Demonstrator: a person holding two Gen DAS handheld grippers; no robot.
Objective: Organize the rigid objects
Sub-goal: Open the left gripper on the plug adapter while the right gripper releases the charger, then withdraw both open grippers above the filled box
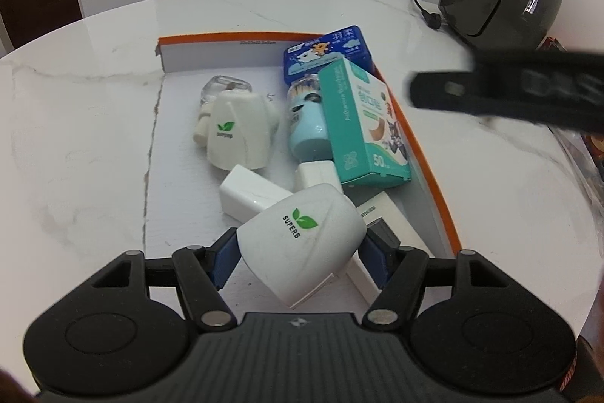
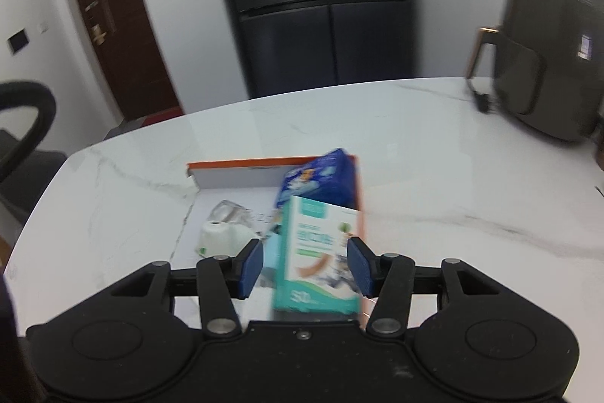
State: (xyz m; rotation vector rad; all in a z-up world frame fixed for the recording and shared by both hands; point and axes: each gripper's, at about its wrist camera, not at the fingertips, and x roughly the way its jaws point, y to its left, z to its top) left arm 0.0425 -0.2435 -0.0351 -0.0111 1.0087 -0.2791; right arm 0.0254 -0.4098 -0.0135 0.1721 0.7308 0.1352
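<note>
Left wrist: left gripper (image 1: 302,253) clamping white device (image 1: 302,240)

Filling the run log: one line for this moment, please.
left gripper: shut on white SUPERB cup | right gripper: open, teal cardboard box released | orange-rimmed tray

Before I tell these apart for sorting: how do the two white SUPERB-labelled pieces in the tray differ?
The near SUPERB piece sits between the pads of the left gripper, which press its sides; the far SUPERB piece lies free on the tray. The near one shows no bottle, while the far one has a clear bottle at its back end. The near one leans over a white adapter; the far one lies apart. Both are white with a green leaf logo.
</note>
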